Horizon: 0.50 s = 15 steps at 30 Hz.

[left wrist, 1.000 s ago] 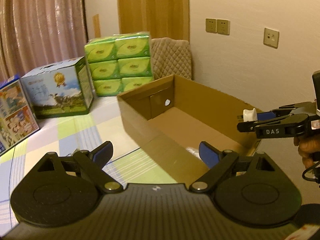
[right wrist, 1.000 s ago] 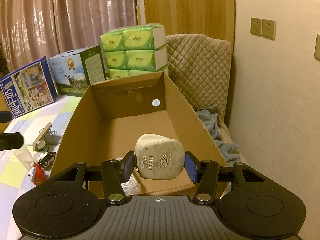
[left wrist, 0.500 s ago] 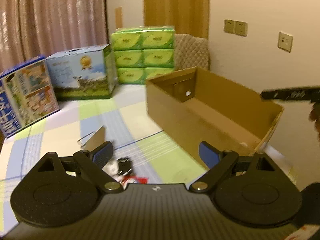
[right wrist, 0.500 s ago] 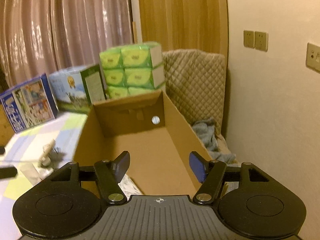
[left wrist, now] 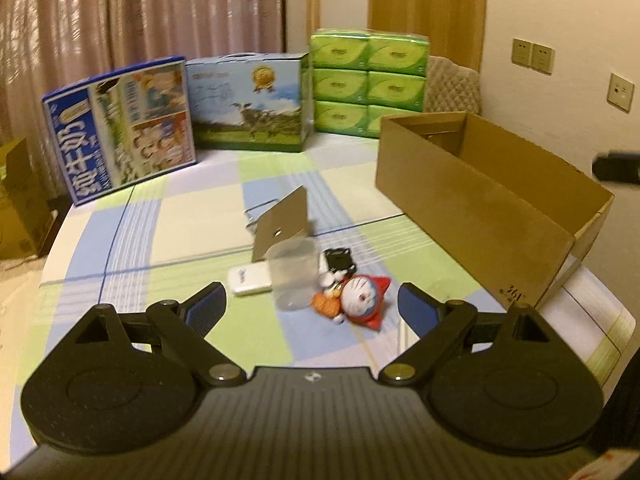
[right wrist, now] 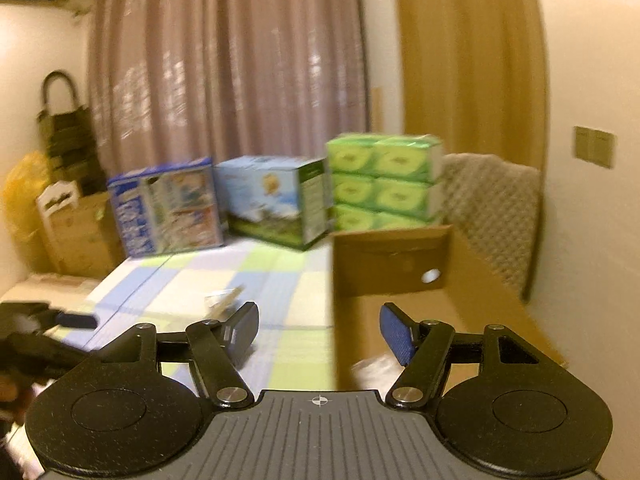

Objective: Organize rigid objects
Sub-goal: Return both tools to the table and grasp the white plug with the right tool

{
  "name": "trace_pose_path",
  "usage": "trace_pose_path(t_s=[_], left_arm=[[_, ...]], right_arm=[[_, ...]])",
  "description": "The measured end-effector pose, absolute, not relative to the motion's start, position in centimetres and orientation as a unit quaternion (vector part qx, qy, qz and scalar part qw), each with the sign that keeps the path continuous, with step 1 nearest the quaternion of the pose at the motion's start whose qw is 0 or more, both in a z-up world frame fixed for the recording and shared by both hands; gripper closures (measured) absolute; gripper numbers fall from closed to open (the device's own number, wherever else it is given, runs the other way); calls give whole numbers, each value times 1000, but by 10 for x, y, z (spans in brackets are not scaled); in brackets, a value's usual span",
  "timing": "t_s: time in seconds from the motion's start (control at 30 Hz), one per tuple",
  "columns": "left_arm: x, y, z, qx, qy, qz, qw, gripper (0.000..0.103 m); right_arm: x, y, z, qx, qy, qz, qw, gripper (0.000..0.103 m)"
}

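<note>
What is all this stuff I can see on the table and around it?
Cardboard box: one, brown, open, table's right side.
Clear cup: one, table middle.
White gadget: one, beside the cup.
Cat figurine: one, blue and red, right of the cup.
Tissue packs: one stack, green, far edge.
Milk cartons: two, blue, far edge.
Left gripper: open, empty.
Right gripper: open, empty.

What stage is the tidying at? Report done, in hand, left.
Done: something pale lies in the cardboard box, too blurred to name. In hand: nothing; the left tool and right tool are both open and empty. Left: the clear cup, white device, toy figure and tan stand on the table.
</note>
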<state>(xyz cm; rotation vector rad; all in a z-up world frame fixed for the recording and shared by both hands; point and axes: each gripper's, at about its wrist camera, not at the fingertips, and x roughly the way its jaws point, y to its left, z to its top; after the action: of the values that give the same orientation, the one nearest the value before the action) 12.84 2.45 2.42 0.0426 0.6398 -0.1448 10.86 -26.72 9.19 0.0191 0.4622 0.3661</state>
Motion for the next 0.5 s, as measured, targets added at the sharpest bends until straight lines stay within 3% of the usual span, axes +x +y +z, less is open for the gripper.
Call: trace_pose_path(t_s=[0.5], left_arm=[[128,57,-6,2,333,-38,942,13]], right_arm=[[106,-188,2,-28,337,218,915,28]])
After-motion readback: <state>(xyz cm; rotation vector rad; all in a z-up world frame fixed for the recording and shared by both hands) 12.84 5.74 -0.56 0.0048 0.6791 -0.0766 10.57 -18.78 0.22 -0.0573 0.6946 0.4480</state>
